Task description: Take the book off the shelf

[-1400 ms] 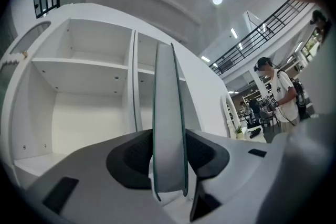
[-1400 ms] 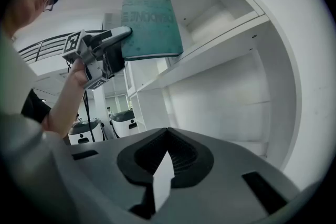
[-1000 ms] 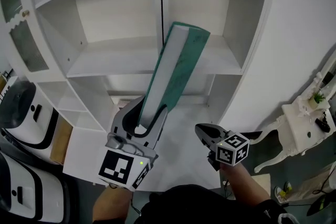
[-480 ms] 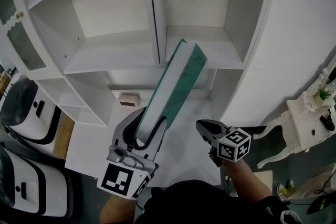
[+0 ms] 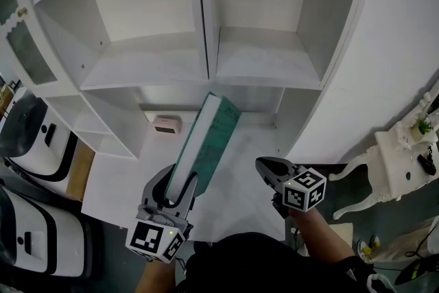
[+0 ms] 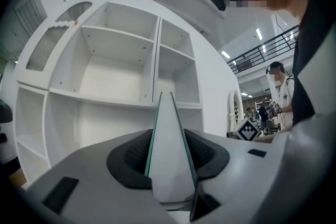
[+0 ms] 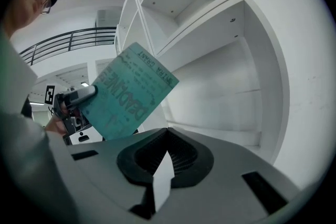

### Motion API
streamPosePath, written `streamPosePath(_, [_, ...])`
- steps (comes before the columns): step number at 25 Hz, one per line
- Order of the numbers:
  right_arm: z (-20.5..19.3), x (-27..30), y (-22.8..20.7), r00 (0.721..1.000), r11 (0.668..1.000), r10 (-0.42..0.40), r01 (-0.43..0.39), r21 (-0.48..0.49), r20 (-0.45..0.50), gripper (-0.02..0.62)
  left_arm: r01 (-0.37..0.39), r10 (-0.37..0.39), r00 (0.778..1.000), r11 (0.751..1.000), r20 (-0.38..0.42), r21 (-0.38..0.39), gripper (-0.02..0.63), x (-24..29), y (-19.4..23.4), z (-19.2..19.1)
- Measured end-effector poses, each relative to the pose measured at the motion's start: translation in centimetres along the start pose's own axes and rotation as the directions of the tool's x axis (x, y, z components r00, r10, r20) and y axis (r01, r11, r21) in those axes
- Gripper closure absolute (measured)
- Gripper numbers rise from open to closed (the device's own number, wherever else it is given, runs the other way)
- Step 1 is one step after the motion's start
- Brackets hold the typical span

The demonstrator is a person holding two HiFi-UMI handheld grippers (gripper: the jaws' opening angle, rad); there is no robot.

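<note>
A teal-covered book [image 5: 204,142] with white page edges stands tilted in front of the white shelf unit [image 5: 158,62], clear of every shelf board. My left gripper [image 5: 180,190] is shut on its lower end. In the left gripper view the book's edge [image 6: 169,128] rises between the dark pads [image 6: 131,157]. The right gripper view shows the book's printed cover [image 7: 128,93] at the left, with the left gripper [image 7: 73,97] clamped on it. My right gripper [image 5: 267,170] hangs to the book's right, shut with nothing in it.
The shelf compartments [image 5: 257,3] hold nothing. A small pink object [image 5: 165,124] lies on the low white counter [image 5: 123,178] under the shelves. White and black machines [image 5: 31,147] stand at the left. An ornate white table [image 5: 401,171] stands at the right.
The left gripper has sunk with the book, which now sits lower in the head view, its top below the middle shelf board. The right gripper has stayed about where it was.
</note>
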State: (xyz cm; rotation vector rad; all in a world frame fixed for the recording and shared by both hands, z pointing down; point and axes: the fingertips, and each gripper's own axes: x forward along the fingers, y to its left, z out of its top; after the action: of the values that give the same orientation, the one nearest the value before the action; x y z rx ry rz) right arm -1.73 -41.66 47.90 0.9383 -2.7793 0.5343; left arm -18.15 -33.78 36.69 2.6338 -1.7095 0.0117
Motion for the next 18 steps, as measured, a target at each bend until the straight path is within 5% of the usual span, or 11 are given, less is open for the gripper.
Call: streamPosePath(18, [-1.2,0.6,2.7,0.999,0.998,0.05,-0.05,-0.036,0.017,0.583,-0.061,0.044,0.97,0.996,-0.239,-0.065,0.431,3.7,3.5,-10.0])
